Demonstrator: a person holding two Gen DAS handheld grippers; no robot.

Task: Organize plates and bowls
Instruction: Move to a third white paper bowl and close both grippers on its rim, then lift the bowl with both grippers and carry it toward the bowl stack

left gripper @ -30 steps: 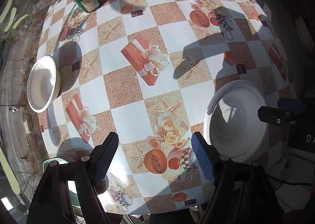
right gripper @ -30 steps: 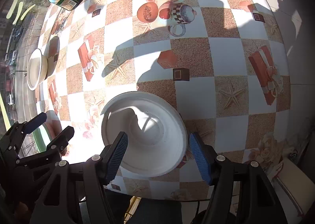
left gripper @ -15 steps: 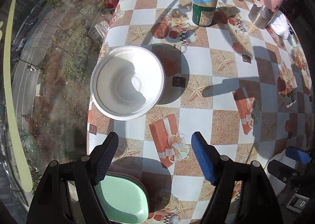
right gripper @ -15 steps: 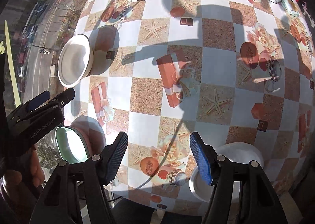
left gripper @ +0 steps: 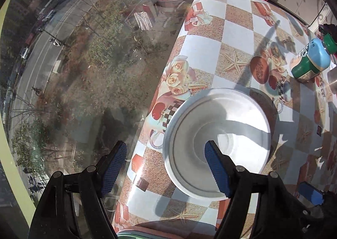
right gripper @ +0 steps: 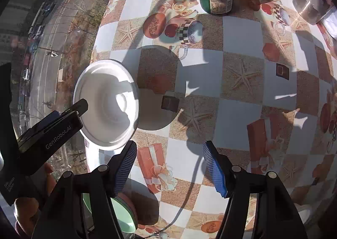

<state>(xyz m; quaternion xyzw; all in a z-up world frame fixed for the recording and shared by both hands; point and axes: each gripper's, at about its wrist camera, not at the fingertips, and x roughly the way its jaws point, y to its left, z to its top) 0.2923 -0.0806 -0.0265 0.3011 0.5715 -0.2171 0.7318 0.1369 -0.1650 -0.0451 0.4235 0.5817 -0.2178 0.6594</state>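
Lining up my left gripper on the white bowl at the bench edge

Left wrist view: my left gripper (left gripper: pixel 165 162) is spread wide and holds nothing; the white bowl (left gripper: pixel 217 144) sits just ahead, its near-left rim between the fingers, the right pad over the inside, the left pad out past the bench (left gripper: pixel 238 39) edge. I judge the grasp wants the rim seated deep between the pads before I close, and a straight lift, since the bowl sits near the edge. Right wrist view: my right gripper (right gripper: pixel 169 164) is also spread and empty, over bare bench, with the bowl ahead to its left and a green dish (right gripper: pixel 124 215) under its left finger; I would keep it clear.
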